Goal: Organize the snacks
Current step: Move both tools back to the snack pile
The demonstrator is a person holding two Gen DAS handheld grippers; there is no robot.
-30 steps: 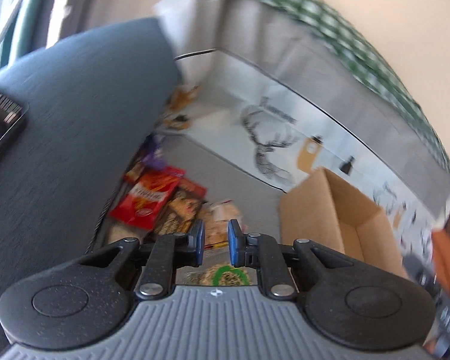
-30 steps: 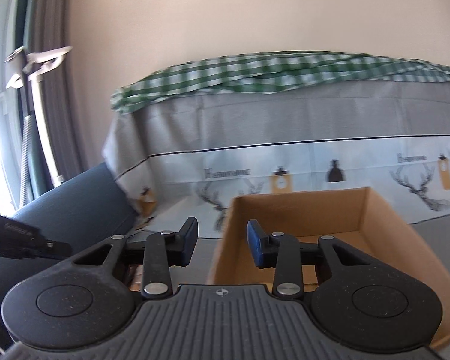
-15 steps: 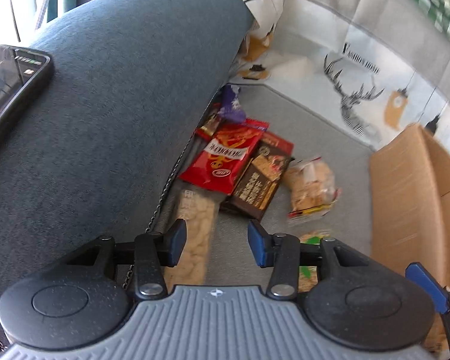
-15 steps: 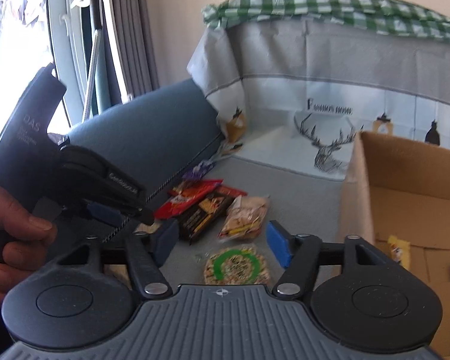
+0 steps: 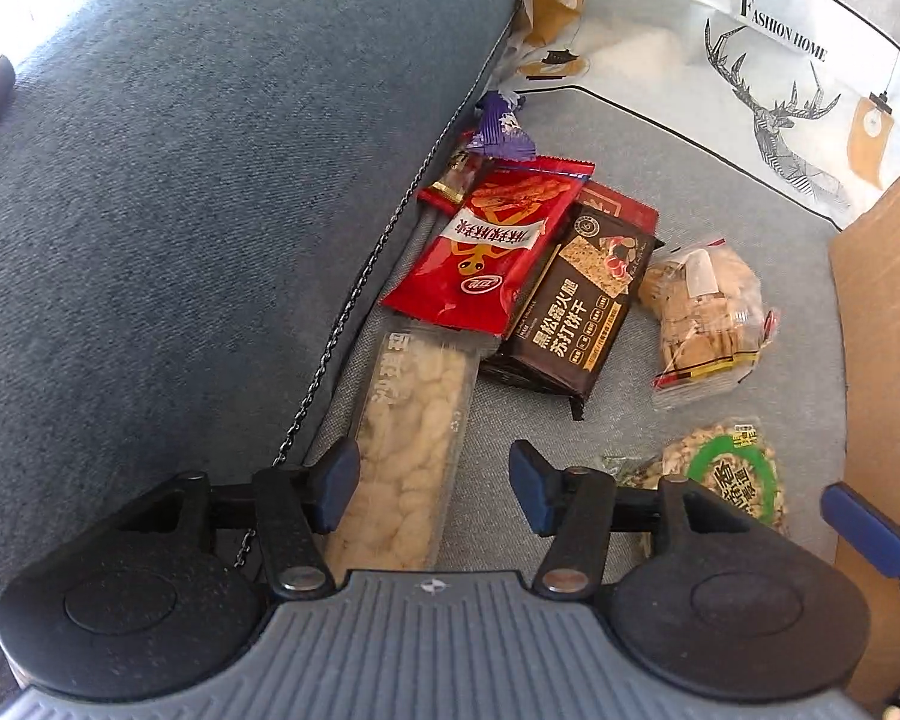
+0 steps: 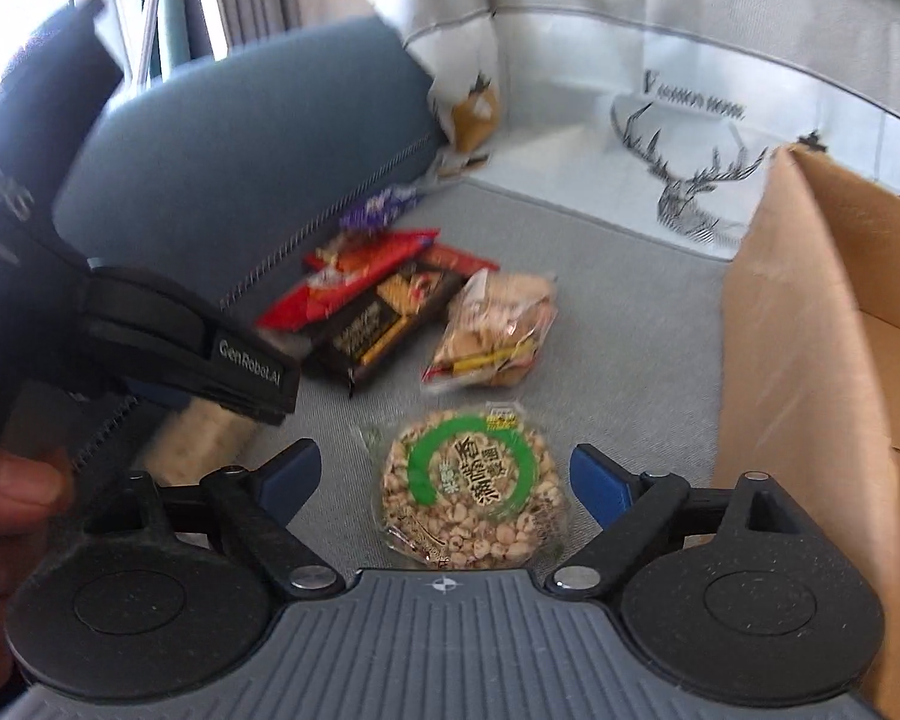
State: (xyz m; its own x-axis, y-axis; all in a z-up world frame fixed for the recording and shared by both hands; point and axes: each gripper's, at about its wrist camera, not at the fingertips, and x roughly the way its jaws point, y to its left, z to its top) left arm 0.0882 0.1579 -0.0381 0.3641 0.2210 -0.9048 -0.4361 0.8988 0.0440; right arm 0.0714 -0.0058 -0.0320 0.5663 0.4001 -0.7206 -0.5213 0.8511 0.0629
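Observation:
Snacks lie on a grey sofa seat. My left gripper [image 5: 432, 483] is open above a long clear pack of pale puffed sticks [image 5: 408, 438]. Beyond it lie a red bag [image 5: 492, 246], a dark cracker box [image 5: 576, 312], a clear bag of crackers [image 5: 702, 318] and a purple wrapper [image 5: 501, 126]. My right gripper [image 6: 444, 480] is open around a round puffed-grain cake with a green ring label [image 6: 474, 492], not touching it. The cake also shows in the left wrist view [image 5: 732, 474].
A cardboard box [image 6: 810, 324] stands open at the right, close to the round cake. The blue sofa armrest [image 5: 180, 210] rises on the left. A deer-print cloth [image 5: 768, 90] covers the sofa back. The left gripper body [image 6: 192, 348] is at the left of the right wrist view.
Both grippers tilted down from the sofa back to the snacks and opened wider. The left came over the long pack, the right over the round cake.

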